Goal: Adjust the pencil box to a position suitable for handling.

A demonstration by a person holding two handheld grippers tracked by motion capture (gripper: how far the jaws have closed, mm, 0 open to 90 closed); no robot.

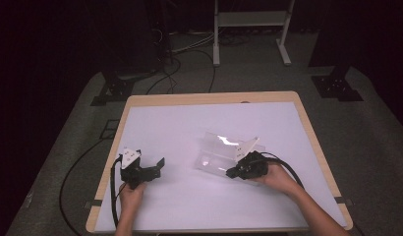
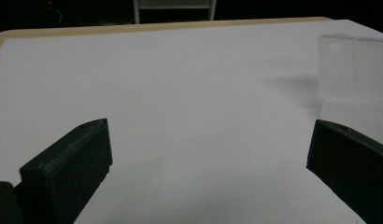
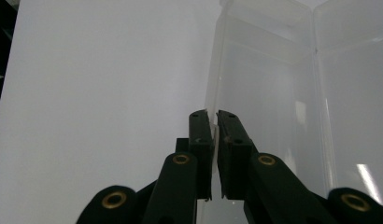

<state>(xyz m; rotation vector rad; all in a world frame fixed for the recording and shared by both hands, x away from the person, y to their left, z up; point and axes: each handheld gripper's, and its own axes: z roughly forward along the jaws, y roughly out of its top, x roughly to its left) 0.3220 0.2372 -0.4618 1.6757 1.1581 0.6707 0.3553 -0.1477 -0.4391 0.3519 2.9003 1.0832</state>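
The right claw (image 3: 214,116) pinches the near wall of a clear box (image 3: 273,70), which stretches ahead of it on the table (image 1: 189,123); the left claw (image 2: 208,140) waits wide open, well apart – next, likely, a careful swing of the gripped side

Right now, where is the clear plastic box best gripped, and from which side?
By the thin edge of a side wall, coming in from the person's near right. The clear plastic box lies open on the white table, so its walls stand up as narrow rims that closed jaws can pinch. The right gripper already clamps one such wall edge; the left gripper waits open, apart.
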